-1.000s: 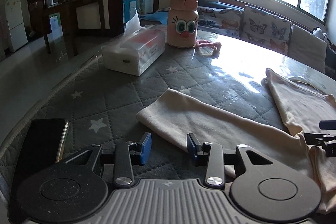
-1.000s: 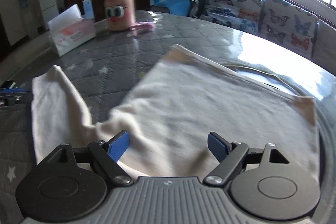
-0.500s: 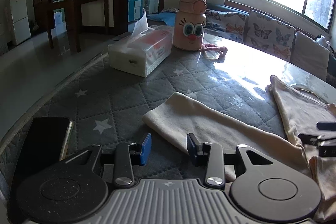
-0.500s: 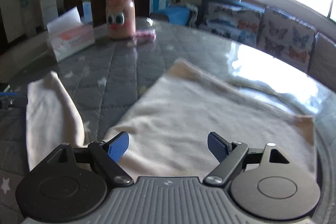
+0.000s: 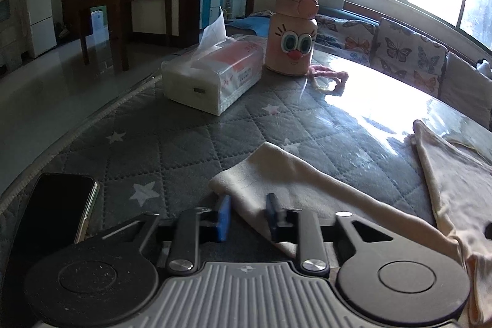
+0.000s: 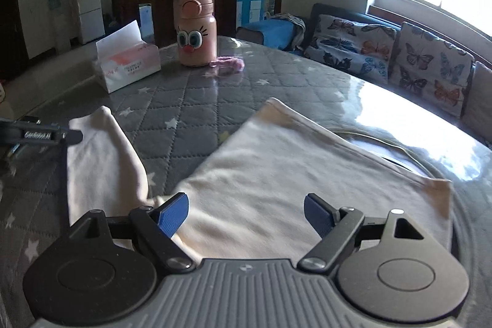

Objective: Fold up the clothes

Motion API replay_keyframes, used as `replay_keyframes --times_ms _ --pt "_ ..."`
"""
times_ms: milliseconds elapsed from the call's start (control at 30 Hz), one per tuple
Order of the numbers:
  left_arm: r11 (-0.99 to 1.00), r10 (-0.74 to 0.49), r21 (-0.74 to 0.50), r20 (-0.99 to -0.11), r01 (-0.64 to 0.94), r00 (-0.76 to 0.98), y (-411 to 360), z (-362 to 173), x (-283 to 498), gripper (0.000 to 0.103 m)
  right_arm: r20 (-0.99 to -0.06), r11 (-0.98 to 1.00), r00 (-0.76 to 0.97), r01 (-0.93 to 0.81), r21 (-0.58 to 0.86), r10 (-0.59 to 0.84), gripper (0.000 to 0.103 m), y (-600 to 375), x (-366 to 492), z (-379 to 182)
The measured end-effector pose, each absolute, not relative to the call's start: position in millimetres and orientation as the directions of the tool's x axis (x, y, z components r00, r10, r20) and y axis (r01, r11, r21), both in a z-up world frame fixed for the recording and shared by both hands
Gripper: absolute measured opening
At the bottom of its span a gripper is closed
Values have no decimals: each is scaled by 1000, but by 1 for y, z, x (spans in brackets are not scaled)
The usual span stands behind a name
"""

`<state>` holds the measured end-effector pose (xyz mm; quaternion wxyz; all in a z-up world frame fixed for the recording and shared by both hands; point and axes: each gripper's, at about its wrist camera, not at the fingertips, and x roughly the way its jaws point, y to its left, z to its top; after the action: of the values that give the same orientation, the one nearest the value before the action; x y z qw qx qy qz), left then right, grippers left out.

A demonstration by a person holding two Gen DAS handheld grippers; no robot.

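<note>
A cream long-sleeved garment (image 6: 276, 171) lies spread on the grey quilted table cover (image 5: 172, 143). Its sleeve (image 5: 295, 183) stretches to the left, ending in a cuff. My left gripper (image 5: 247, 212) is open, low over the table, with the cuff's near edge lying between its blue fingertips (image 5: 224, 215). In the right wrist view that same gripper (image 6: 40, 134) shows as a dark bar at the sleeve end. My right gripper (image 6: 246, 209) stands wide open just above the garment's body, holding nothing.
A black phone (image 5: 58, 211) lies by the table's left edge, close to my left gripper. A tissue box (image 5: 212, 79), a pink cartoon bottle (image 5: 292, 36) and a pink strap (image 5: 329, 76) stand at the far side. A butterfly-print sofa (image 6: 399, 57) lines the wall beyond.
My left gripper has slid forward onto the sleeve cuff and its fingers have drawn closer together around the cloth edge. The right gripper stays wide open, having shifted slightly over the garment's body.
</note>
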<state>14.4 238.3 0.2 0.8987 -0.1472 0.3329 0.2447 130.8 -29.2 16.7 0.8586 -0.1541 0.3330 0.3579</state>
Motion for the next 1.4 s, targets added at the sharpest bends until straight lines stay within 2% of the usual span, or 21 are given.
replay_keyframes --times_ms 33,100,367,533,700,833,933,1067,1167,1200,1267,1400 --pt "833 336 -117 -670 -541 662 239 0 14 6 -683 699 523 -714 -25 510 84 -34 129 17" --pt "828 333 -136 -662 -544 671 239 4 13 5 -682 705 525 -709 -20 509 84 -43 124 19" --pt "895 269 -156 -559 -418 784 196 50 5 4 -662 749 557 -663 10 502 84 -84 113 27" --pt "956 137 -164 -488 -245 862 143 82 6 4 -654 778 575 -628 32 491 84 -111 110 29" --pt "985 -42 -167 -463 -41 886 77 93 10 4 -648 814 599 -578 57 471 84 -144 107 28" --pt "983 -159 -153 -473 97 867 31 85 17 4 -652 841 609 -535 81 451 84 -170 105 24" --pt "972 -234 -153 -516 180 824 6 71 24 5 -658 857 613 -505 100 438 84 -187 103 19" --pt "964 -265 -127 -541 233 798 -3 62 22 9 -666 873 613 -471 124 425 83 -207 100 14" --pt "963 -261 -98 -550 250 793 -2 57 16 21 -667 878 613 -459 136 424 76 -215 98 13" --pt "963 -260 -88 -553 255 791 -2 56 15 28 -664 877 613 -457 145 429 74 -218 97 15" --pt "961 -258 -68 -559 266 788 -2 53 11 33 -660 872 607 -463 159 443 68 -217 96 17" --pt "983 -162 -24 -577 182 800 32 46 2 40 -657 841 570 -504 196 494 59 -204 93 19"
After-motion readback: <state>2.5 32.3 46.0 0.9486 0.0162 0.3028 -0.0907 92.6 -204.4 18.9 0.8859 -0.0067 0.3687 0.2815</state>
